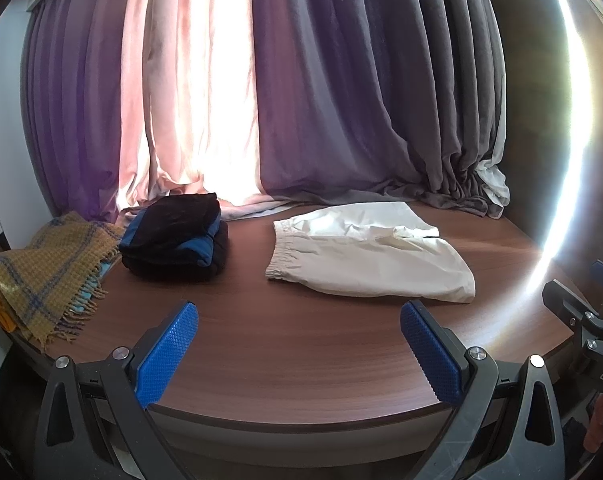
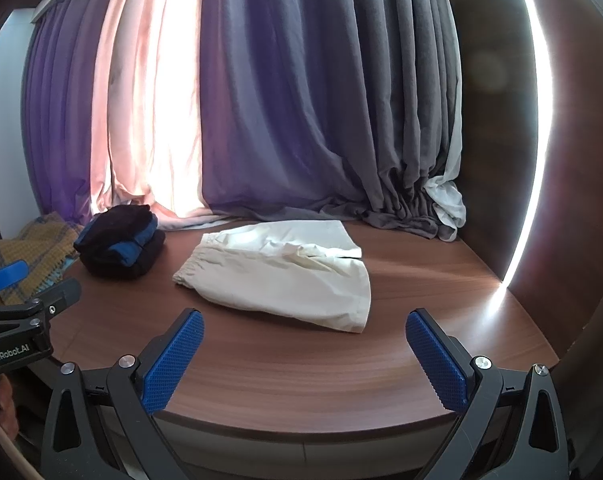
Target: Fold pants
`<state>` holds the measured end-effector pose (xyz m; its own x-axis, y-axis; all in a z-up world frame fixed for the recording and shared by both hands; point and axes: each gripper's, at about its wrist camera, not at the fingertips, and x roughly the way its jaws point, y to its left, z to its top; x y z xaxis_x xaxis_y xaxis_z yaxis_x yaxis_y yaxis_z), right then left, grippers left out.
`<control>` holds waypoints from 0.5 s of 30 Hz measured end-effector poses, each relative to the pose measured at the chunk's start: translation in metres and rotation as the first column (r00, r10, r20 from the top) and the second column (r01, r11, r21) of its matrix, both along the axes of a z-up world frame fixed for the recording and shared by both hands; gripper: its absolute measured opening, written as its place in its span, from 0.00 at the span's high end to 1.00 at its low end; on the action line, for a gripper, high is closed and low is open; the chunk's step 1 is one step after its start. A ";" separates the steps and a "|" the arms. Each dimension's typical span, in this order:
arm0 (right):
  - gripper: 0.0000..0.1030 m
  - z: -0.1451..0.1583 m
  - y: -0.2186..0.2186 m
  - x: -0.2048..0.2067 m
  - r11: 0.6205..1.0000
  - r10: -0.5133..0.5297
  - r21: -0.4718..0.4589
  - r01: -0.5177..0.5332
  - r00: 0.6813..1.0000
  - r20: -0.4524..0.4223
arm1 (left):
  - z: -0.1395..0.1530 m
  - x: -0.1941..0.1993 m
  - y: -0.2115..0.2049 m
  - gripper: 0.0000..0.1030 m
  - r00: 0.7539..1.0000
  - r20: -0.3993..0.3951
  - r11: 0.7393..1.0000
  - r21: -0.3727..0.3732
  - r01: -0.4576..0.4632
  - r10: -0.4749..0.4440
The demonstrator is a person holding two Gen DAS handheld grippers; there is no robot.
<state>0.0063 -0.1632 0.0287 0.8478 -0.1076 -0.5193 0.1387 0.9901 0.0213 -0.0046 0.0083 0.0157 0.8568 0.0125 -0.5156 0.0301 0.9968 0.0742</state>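
The left gripper (image 1: 299,354) stands wide open with nothing between its blue ribbed pads (image 1: 167,354), hovering over the near edge of the wooden table (image 1: 301,360); the right gripper (image 2: 303,360) is likewise spread open and empty, level with its partner and just beside it, each one showing at the edge of the other's view. Both point forward across the table toward the cream pants (image 1: 365,256), which lie flat on the table a little beyond the fingertips, apart from both grippers. The pants look already doubled leg over leg, the elastic waistband to the left and the leg ends to the right, with the upper leg slightly offset behind the lower one. So by my reading one fold is in place and at least one more, bringing the leg ends toward the waistband, is left, plus moving the bundle aside. Left of the pants, well apart from them, sits a dark folded garment with blue panels (image 1: 177,236), seemingly finished work, and further left of that a mustard plaid blanket (image 1: 41,276) hangs off the table's edge. Behind the pants, purple and grey curtains (image 1: 341,100) pool onto the back of the table. Neither gripper touches cloth; both seem held low, roughly level and poised.
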 end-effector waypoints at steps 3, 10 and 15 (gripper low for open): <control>0.01 0.000 0.000 0.000 1.000 0.001 0.001 -0.001 1.000 0.000 | 0.000 -0.001 0.000 0.00 1.000 0.000 1.000 0.000 0.001 -0.001; 0.01 -0.001 0.000 0.000 1.000 0.002 0.000 -0.002 1.000 0.003 | -0.002 -0.001 0.000 0.00 1.000 0.002 1.000 -0.001 0.000 0.000; 0.01 0.001 0.001 0.001 1.000 0.004 0.001 -0.004 1.000 0.000 | -0.002 0.001 0.000 0.00 1.000 -0.001 1.000 0.001 0.003 -0.003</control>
<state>0.0075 -0.1626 0.0295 0.8480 -0.1038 -0.5197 0.1346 0.9907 0.0218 -0.0038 0.0087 0.0141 0.8564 0.0105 -0.5162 0.0330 0.9966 0.0749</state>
